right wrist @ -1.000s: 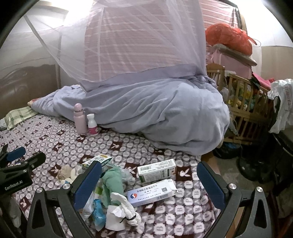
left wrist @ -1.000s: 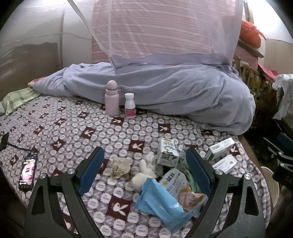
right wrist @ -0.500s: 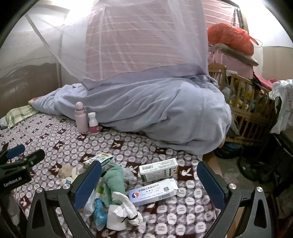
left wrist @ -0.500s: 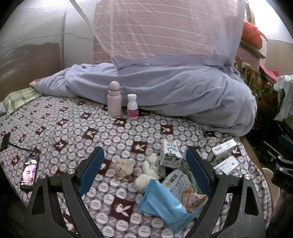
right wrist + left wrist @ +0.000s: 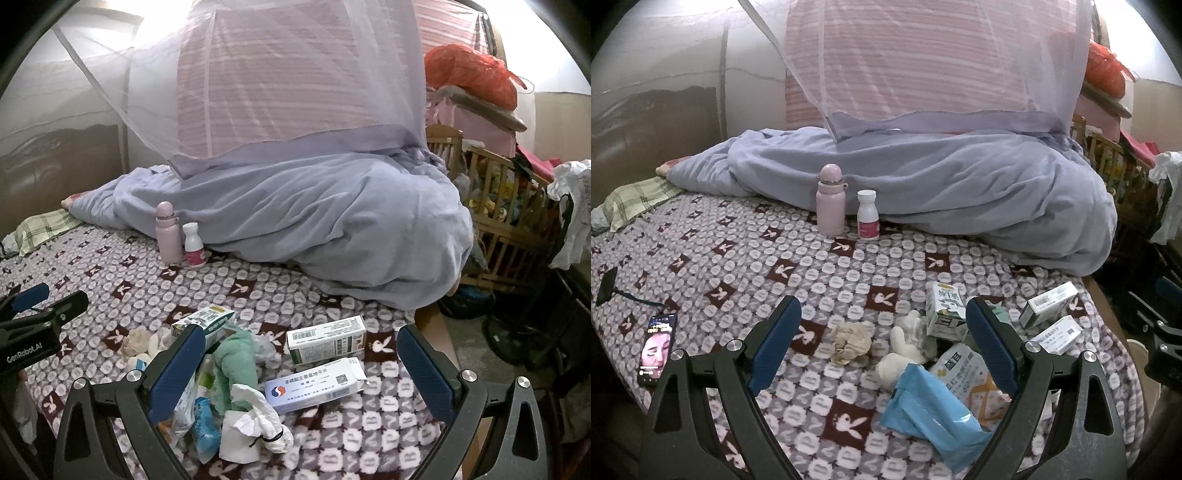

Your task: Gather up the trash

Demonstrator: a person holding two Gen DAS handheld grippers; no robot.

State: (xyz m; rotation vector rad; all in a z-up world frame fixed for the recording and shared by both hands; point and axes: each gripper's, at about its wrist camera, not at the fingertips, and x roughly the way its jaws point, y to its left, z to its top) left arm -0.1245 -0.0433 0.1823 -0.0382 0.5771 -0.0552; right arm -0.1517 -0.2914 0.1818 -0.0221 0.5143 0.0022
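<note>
Left gripper (image 5: 882, 328) wide, empty; crumpled beige paper wad (image 5: 849, 341) lies between its jaws, just ahead. Right gripper (image 5: 301, 356) wide, empty, over the white-and-blue cardboard box (image 5: 317, 384), long axis crosswise

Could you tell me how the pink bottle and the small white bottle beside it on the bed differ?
The pink bottle is taller and wider than the white bottle. The pink bottle is one pale pink colour with a domed lid; the white bottle has a flat white cap and a magenta label. The pink bottle stands on the left, the white bottle on the right. Both stand upright against the lavender blanket.
</note>
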